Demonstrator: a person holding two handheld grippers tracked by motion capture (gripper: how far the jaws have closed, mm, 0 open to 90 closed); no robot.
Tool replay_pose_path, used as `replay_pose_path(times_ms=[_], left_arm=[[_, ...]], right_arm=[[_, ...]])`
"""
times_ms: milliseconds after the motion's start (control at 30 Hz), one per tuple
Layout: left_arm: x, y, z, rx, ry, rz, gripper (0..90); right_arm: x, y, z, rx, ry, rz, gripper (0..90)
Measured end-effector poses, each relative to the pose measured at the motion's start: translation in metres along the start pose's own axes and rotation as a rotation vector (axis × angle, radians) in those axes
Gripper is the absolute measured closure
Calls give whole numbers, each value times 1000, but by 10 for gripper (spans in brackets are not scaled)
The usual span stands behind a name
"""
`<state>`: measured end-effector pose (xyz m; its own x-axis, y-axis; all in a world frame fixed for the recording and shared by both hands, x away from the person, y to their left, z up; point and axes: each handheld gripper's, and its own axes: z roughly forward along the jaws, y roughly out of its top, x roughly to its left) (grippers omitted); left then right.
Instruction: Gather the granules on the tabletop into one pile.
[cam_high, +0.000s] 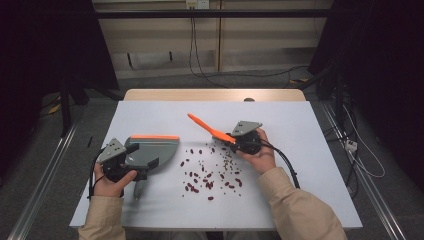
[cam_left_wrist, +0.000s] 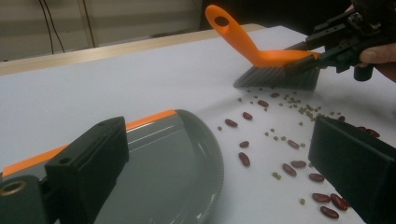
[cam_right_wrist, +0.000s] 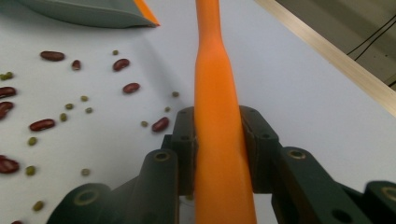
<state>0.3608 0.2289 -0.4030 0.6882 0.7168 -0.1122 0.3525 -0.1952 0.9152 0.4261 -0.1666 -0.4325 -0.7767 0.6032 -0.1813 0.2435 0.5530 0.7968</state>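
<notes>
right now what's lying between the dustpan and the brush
Scattered red beans and small green peas on the table, seen in the high view between dustpan and brush.

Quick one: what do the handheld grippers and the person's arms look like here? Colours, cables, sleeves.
Both grippers, left gripper and right gripper, are black with blocky black jaws showing screw holes. Each carries a grey three-cornered plate on top and trails a black cable. The person wears beige long sleeves; hands are ungloved.

A: Where do the beans (cam_high: 212, 170) lie?
B: Scattered mid-counter (cam_high: 280, 117); the dustpan (cam_high: 152, 149) sits to their left; the brush (cam_high: 210, 131) stands just behind them, handle slanting back-left.
A: And the wall?
B: Beyond the counter's far edge.
</notes>
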Motion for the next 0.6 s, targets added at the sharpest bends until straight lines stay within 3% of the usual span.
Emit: replay_pose_path(times_ms=[300, 600], left_arm=[[-1, 0, -1, 1, 1, 7, 49], [0, 0, -1, 3, 2, 10, 49]], right_arm=[[24, -2, -10, -16, 53, -43, 706], [38, -5, -19, -23, 84, -70, 705]])
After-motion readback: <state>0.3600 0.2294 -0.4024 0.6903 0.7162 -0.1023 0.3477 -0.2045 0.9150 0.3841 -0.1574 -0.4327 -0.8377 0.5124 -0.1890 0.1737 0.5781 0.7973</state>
